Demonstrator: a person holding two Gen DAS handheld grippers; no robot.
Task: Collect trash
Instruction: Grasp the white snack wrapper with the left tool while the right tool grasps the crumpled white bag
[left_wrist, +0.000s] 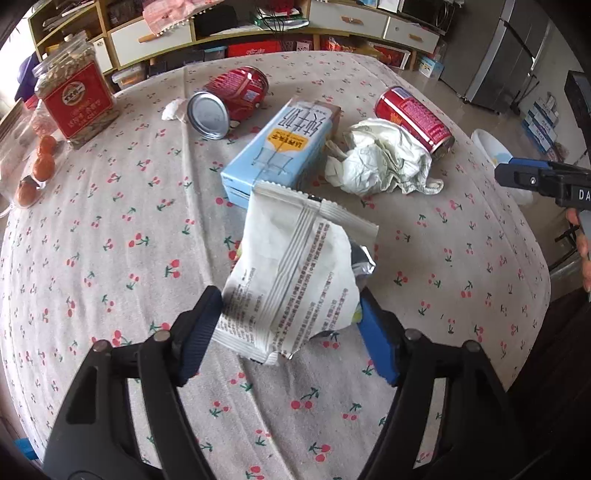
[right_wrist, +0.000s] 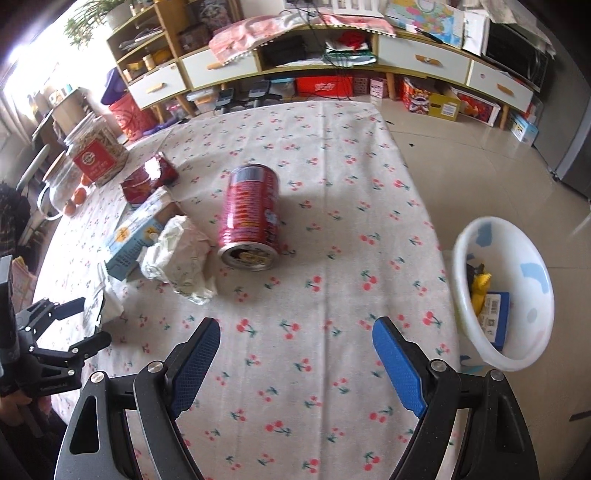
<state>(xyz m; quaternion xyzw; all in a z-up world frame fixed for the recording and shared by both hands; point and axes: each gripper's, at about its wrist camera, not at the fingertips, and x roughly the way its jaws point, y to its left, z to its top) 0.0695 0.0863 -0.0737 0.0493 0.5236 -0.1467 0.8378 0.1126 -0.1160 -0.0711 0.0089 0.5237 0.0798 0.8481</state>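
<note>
Left tool (left_wrist: 291, 317) is down over the desk (left_wrist: 110, 258) with the white snack wrapper (left_wrist: 295, 277) right between its fingers; both pads are against the wrapper's sides, so it's gripping that wrapper, which stands up crumpled off the cherry-print cloth. Just beyond the wrapper lies the blue milk carton (left_wrist: 280, 147), flat on its side. Ahead and to the right of this tool, the crumpled white paper (left_wrist: 384, 162) leans against a red can (left_wrist: 413, 118) on its side; ahead-left, a second red can (left_wrist: 229, 99) lies with its silver end facing us. Far left, a clear jar with a red label (left_wrist: 74, 96) stands upright near the desk's edge. Bare cloth to either side of the left tool.

Right tool (right_wrist: 295, 354) is wide open, nothing between the blue pads, hovering over bare cloth. Straight ahead of it the red can (right_wrist: 251, 218) lies alone, cloth clear all round it, the paper (right_wrist: 177, 254) off its left side. To the tool's right the desk edge drops away, and just past it the white bin (right_wrist: 532, 295) sits on the tiled floor, tilted mouth toward us, a yellow wrapper and a blue packet inside.
</note>
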